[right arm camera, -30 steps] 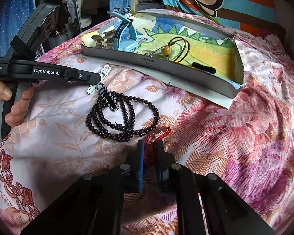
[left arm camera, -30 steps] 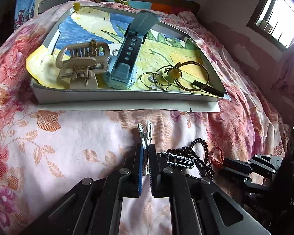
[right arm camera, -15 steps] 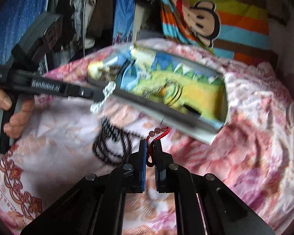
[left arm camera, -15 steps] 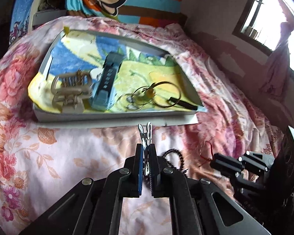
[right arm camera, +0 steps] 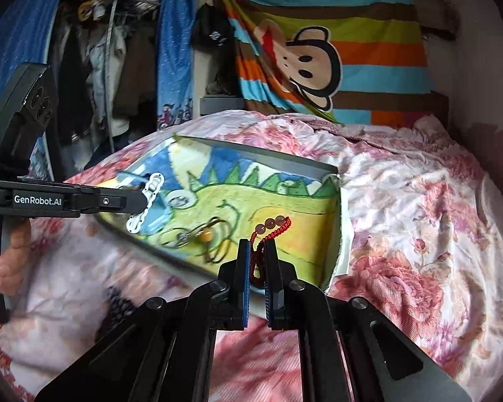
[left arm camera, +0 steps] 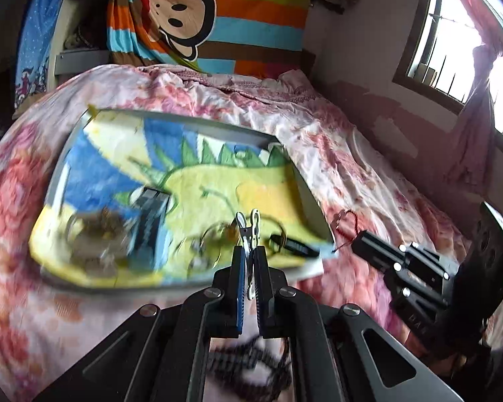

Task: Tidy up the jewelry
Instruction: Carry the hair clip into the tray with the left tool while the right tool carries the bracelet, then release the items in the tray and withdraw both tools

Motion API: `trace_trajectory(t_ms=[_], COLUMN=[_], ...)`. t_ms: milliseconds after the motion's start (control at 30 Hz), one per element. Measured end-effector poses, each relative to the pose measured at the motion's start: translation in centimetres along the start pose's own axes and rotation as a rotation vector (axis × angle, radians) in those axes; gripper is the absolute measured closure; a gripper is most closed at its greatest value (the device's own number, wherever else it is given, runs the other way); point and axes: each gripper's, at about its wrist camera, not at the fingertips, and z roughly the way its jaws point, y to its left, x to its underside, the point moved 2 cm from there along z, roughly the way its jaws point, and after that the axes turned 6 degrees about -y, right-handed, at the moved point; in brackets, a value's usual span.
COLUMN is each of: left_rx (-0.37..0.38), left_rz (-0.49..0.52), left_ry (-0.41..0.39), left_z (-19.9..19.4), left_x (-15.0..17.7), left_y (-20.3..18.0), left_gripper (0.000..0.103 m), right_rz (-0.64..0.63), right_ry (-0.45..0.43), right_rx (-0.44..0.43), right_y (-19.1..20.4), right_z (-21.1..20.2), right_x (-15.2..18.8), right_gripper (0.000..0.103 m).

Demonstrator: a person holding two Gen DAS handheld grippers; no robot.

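Note:
My left gripper (left arm camera: pixel 249 264) is shut on a white hair clip (left arm camera: pixel 248 231), held in the air above the near edge of the tray (left arm camera: pixel 191 127); it also shows in the right wrist view (right arm camera: pixel 147 202). My right gripper (right arm camera: pixel 257 261) is shut on a red cord bracelet (right arm camera: pixel 273 229) with three pinkish beads, held above the tray's near right corner (right arm camera: pixel 335 201). The tray is lined with a dinosaur drawing and holds a blue watch (left arm camera: pixel 149 221), a beige claw clip (left arm camera: pixel 97 234), thin hoops (left arm camera: pixel 211 238) and a black hairpin (left arm camera: pixel 295 246). A black bead necklace (left arm camera: pixel 248 358) lies on the bedspread below my left gripper.
The tray lies on a pink floral bedspread (right arm camera: pixel 419 234). A striped monkey blanket (right arm camera: pixel 335 60) hangs behind the bed. Clothes (right arm camera: pixel 110 67) hang at the far left. A window (left arm camera: pixel 462 43) is on the right wall.
Both grippers have lifted off the bedspread and moved forward over the tray, each carrying its item. The bead necklace stayed on the bed and now lies beneath the left gripper.

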Motion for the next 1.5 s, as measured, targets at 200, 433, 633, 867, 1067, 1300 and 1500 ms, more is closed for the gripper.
trace_trajectory(t_ms=[200, 433, 633, 867, 1067, 1300, 1500], left_rx=[-0.034, -0.129, -0.152, -0.184, -0.19, -0.175, -0.172], left_rz=[-0.018, -0.021, -0.025, -0.034, -0.062, -0.1, -0.101], left_ry=[0.029, 0.091, 0.121, 0.147, 0.174, 0.123, 0.041], left_z=[4.3, 7.4, 8.2, 8.5, 8.3, 6.0, 1.7], left_x=[-1.4, -0.6, 0.1, 0.3, 0.1, -0.6, -2.4], left_y=[-0.5, 0.6, 1.0, 1.2, 1.7, 1.4, 0.7], left_gripper=[0.098, 0.098, 0.097, 0.097, 0.094, 0.055, 0.039], right_rz=[0.054, 0.085, 0.072, 0.088, 0.12, 0.2, 0.233], right_ry=[0.037, 0.081, 0.082, 0.087, 0.101, 0.101, 0.031], right_rx=[-0.002, -0.021, -0.02, -0.021, -0.012, 0.02, 0.054], right_y=[-1.6, -1.6, -1.2, -1.4, -1.8, -2.8, -2.6], right_z=[3.2, 5.4, 5.5, 5.5, 5.4, 4.1, 0.8], right_x=[1.2, 3.0, 3.3, 3.4, 3.4, 2.9, 0.9], right_gripper=[0.096, 0.096, 0.096, 0.095, 0.089, 0.068, 0.043])
